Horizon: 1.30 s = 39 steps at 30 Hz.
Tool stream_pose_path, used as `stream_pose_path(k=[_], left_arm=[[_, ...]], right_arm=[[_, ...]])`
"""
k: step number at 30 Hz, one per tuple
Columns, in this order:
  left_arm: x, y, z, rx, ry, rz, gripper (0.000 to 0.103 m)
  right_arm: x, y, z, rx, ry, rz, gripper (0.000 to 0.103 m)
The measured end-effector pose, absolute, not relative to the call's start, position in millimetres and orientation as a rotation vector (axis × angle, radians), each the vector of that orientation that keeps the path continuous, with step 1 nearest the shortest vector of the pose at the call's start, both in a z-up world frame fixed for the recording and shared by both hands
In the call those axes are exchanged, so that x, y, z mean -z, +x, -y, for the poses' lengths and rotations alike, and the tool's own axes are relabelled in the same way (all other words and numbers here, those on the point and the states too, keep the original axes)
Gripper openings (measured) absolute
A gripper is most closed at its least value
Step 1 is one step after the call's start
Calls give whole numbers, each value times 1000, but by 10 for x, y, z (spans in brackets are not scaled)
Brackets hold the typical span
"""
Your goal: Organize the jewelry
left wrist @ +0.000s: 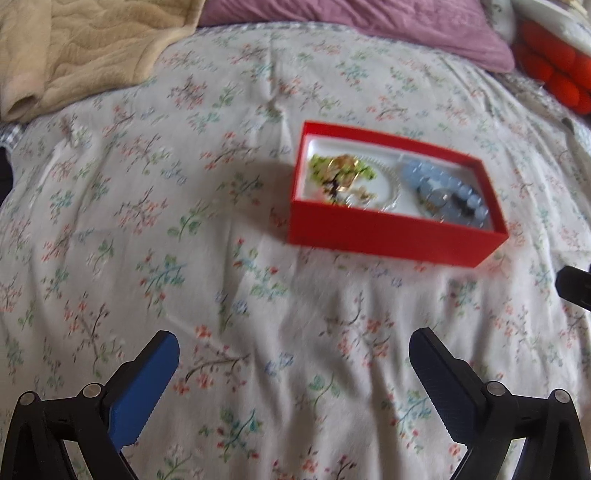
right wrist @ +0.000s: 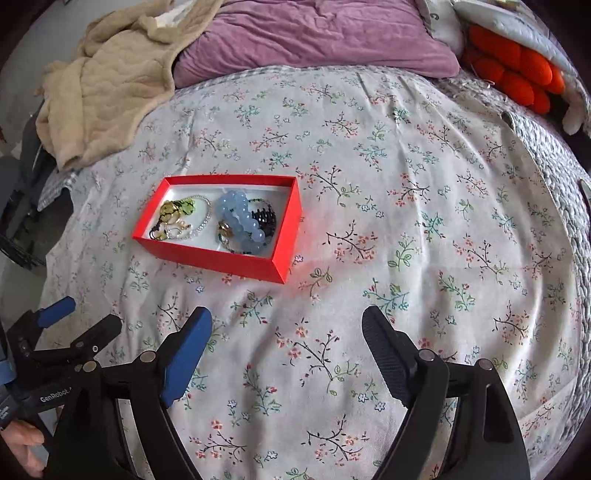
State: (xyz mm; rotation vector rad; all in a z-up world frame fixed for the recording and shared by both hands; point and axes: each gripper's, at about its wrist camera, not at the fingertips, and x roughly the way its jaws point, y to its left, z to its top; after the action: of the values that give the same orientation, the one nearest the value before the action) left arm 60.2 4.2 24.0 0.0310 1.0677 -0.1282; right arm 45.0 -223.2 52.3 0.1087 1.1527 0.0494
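A red box (left wrist: 388,236) (right wrist: 207,258) with a white lining lies on the floral bedspread. Inside lie a pale blue bead bracelet (left wrist: 439,184) (right wrist: 240,218), a green and gold piece (left wrist: 340,170) (right wrist: 177,210), a clear bead chain (right wrist: 201,225) and a black hair clip (right wrist: 264,218). My left gripper (left wrist: 291,354) is open and empty, below and left of the box. My right gripper (right wrist: 288,332) is open and empty, below and right of the box. The left gripper also shows in the right wrist view (right wrist: 85,317).
A beige blanket (right wrist: 107,96) lies at the far left of the bed. A purple pillow (right wrist: 314,33) lies at the head. An orange-red plush thing (right wrist: 517,74) sits at the far right. The bedspread (right wrist: 406,221) drops off at the left and right edges.
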Motion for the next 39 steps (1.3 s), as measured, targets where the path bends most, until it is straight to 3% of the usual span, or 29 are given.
stream_pose_path(k=[39], left_arm=[[-86, 439, 17, 98, 100, -1095, 102]], right_arm=[[-219, 323, 1891, -32, -22, -1212, 87]])
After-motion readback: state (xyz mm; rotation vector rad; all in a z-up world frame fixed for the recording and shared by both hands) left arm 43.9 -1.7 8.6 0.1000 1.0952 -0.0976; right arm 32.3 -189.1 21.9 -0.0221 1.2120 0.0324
